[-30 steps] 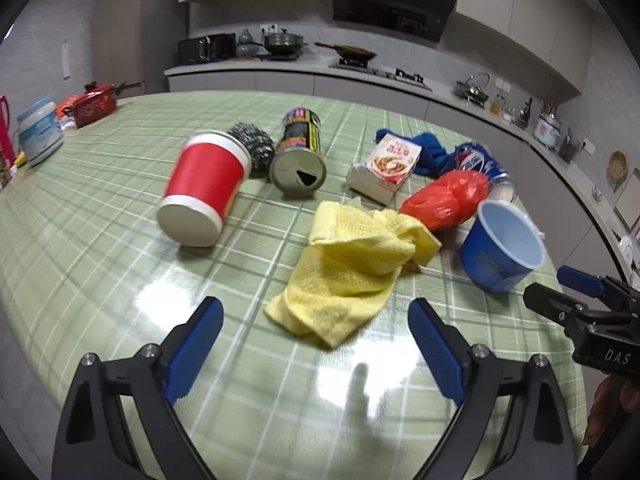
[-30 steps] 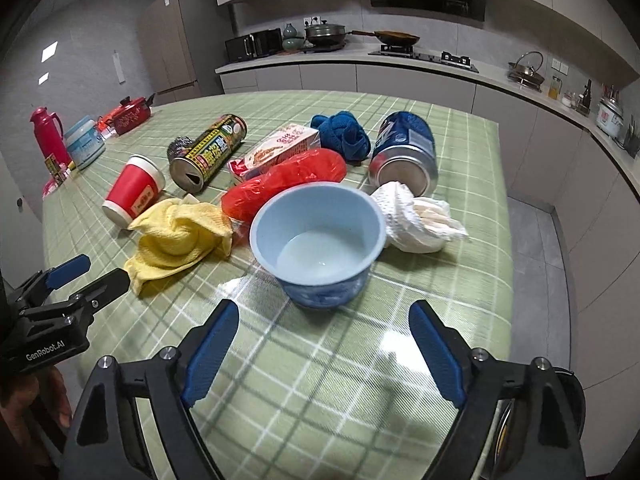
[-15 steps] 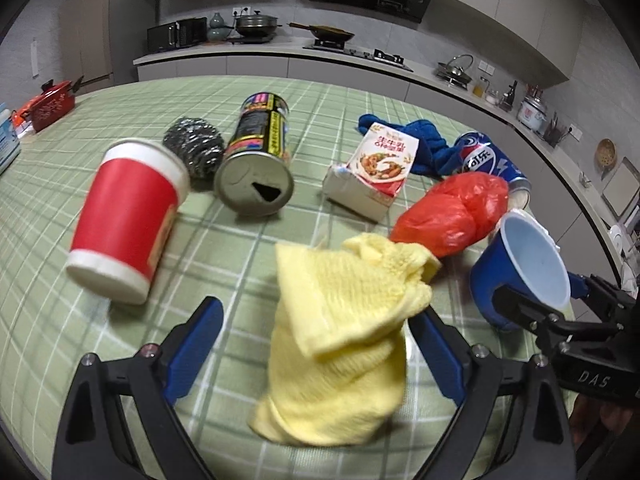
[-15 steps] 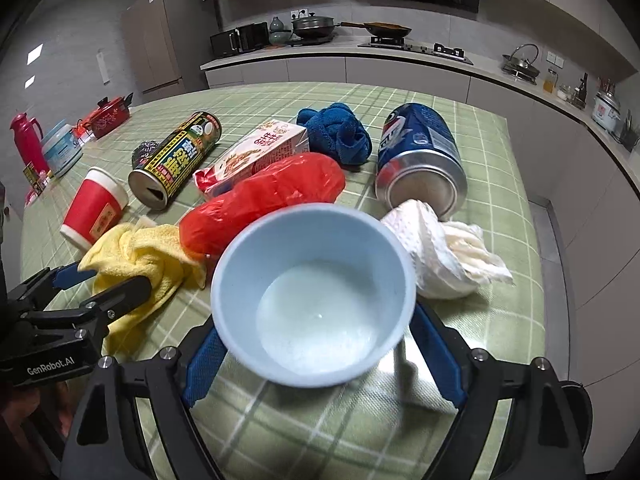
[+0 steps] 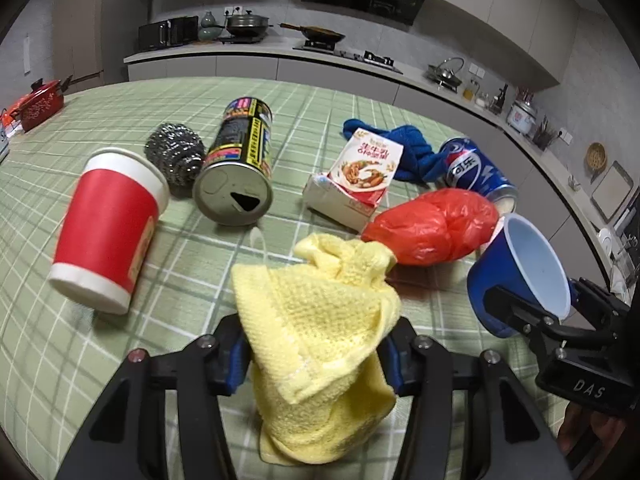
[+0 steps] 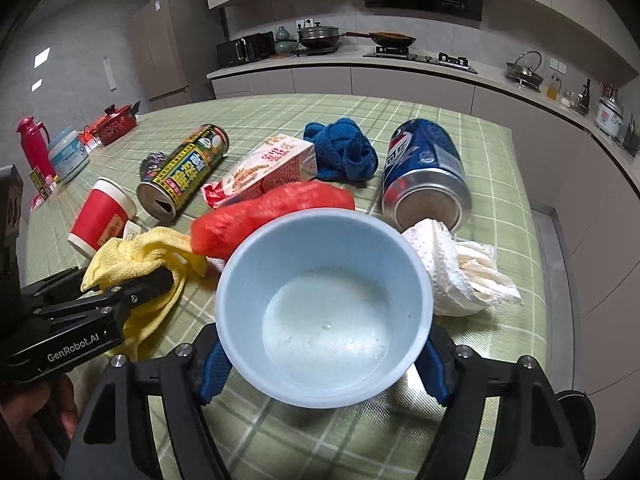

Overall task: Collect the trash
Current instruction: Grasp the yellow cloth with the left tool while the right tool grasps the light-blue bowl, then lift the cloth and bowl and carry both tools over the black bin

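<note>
Left wrist view shows a green checked worktop (image 5: pixel 80 360) strewn with litter, and none of it looks cleared away yet; no bin shows in either view. Judging by this, collecting has only begun: two pieces are being picked up and the rest lie loose.

The left hand-held gripper (image 5: pixel 316 356) is closing on a yellow cloth (image 5: pixel 320 320), with its blue pads pressed into the bunched fabric at the near edge of the worktop. The right hand-held gripper (image 6: pixel 320 368) is closing around a pale blue bowl (image 6: pixel 324 304), which sits between its pads, tipped toward the camera and seemingly empty; I cannot tell whether the pads already press on it.

Counted from largest to smallest:
- one yellow cloth, one blue bowl;
- two drink cans lying on their sides: a blue can (image 6: pixel 424 176) and a black and yellow can (image 5: pixel 240 168);
- one red paper cup (image 5: pixel 108 224) on its side;
- one red plastic bag (image 5: pixel 432 228), bunched beside the bowl;
- one small carton (image 5: pixel 356 176);
- one crumpled white paper wad (image 6: pixel 460 272), just beside the bowl;
- one blue rag (image 6: pixel 344 152);
- one steel scouring ball (image 5: pixel 174 156), touching the black can.
</note>
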Demonstrator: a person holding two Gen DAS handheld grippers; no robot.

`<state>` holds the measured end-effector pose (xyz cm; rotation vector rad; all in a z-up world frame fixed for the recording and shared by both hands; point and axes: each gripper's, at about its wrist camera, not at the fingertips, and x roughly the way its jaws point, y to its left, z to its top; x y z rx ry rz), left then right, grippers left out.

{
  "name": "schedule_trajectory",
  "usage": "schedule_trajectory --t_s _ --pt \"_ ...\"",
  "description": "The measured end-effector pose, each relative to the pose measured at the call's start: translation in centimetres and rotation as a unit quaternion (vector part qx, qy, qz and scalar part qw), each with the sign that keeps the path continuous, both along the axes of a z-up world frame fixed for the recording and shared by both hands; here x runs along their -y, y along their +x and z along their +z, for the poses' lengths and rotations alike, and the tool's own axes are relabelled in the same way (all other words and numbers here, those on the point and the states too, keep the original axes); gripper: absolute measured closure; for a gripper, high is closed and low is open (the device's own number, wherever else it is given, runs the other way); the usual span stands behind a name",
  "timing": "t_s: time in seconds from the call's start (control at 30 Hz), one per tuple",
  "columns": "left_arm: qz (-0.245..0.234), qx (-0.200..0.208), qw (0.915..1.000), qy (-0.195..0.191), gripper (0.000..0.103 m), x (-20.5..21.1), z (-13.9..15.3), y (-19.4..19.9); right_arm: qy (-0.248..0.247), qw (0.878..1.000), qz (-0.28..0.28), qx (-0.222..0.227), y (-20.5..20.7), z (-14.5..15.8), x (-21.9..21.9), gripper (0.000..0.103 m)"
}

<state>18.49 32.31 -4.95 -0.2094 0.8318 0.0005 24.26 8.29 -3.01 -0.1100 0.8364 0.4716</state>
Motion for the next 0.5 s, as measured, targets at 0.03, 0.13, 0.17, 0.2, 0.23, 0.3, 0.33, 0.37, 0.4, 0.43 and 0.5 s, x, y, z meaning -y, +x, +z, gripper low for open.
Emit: schedule_trajectory --t_s 0.03,0.13,0.17,0.2,0.23,0.3,0.33,0.37,0.4,0.43,0.5 --pt "0.002 0.002 1.0000 0.001 0.049 0.2 0.2 -0.1 0.001 1.000 0.001 0.002 -0.2 0.2 0.1 0.025" --pt "0.007 0.004 1.0000 -0.001 0.049 0.3 0.5 -0.6 0.004 1.000 0.002 0.007 -0.8 1.0 0.6 0.025" --pt "0.009 0.005 0.9999 0.000 0.049 0.4 0.6 -0.7 0.005 1.000 0.002 0.009 -0.9 1.2 0.8 0.025" --pt "0.011 0.006 0.9999 0.000 0.049 0.4 0.8 -1.0 0.006 1.000 0.002 0.010 -1.1 1.4 1.0 0.025" --pt "0.012 0.007 0.9999 -0.001 0.049 0.5 1.0 -1.2 0.006 1.000 0.002 0.013 -1.4 1.7 1.3 0.025" --pt "0.015 0.010 0.9998 0.000 0.049 0.9 1.2 -1.6 0.007 1.000 0.003 0.015 -1.8 2.1 1.7 0.025" --pt "0.015 0.010 0.9998 0.001 0.049 1.1 1.3 -1.6 0.007 1.000 0.003 0.017 -2.1 2.3 2.0 0.025" --pt "0.016 0.012 0.9998 0.001 0.049 1.2 1.5 -1.8 0.008 1.000 0.004 0.017 -2.3 2.4 2.1 0.025" --pt "0.017 0.013 0.9998 0.001 0.049 1.4 1.6 -2.1 0.010 1.000 0.004 0.018 -2.6 2.6 2.4 0.025" --pt "0.018 0.014 0.9997 0.001 0.049 1.5 1.7 -2.1 0.011 1.000 0.004 0.020 -2.8 2.8 2.6 0.025" --pt "0.020 0.017 0.9997 0.001 0.049 2.0 2.0 -2.5 0.014 1.000 0.004 0.021 -3.3 3.2 3.2 0.025"
